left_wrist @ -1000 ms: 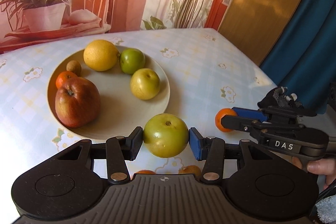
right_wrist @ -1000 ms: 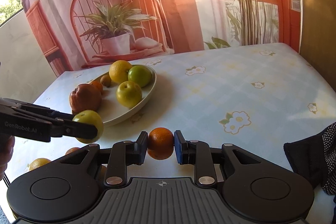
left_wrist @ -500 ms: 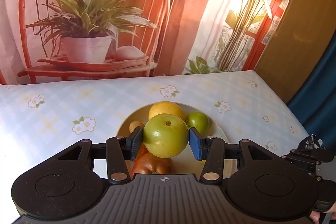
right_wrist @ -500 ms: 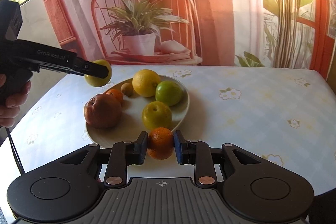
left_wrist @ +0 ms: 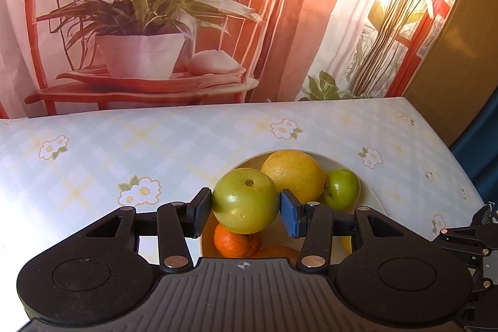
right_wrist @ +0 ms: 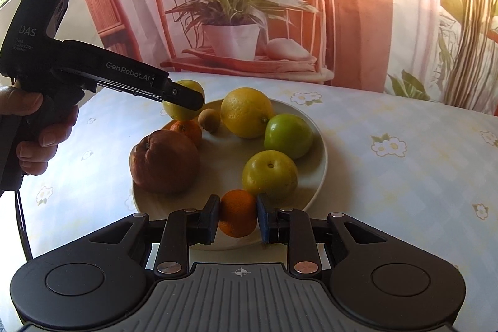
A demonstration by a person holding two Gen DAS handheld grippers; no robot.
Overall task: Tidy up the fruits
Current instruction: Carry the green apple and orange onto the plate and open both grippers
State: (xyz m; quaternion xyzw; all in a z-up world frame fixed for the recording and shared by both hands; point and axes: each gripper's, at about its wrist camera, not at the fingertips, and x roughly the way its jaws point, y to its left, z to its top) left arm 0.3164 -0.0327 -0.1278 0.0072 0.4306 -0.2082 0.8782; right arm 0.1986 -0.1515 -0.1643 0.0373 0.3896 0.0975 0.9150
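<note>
Left gripper [left_wrist: 246,209] clamped on green apple [left_wrist: 246,201], above plate [right_wrist: 320,151]; right gripper [right_wrist: 238,218] clamped on mandarin [right_wrist: 238,217] at near rim. On plate: lemon [right_wrist: 246,112], lime [right_wrist: 288,136], yellow apple [right_wrist: 269,175], red apple [right_wrist: 165,161], kiwi [right_wrist: 210,120], tangerine [right_wrist: 188,129] half-hidden. Flowered cloth [right_wrist: 404,176] beneath.

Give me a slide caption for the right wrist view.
Right gripper brings a small orange to the plate of fruit while the left gripper holds a green apple above it.
</note>
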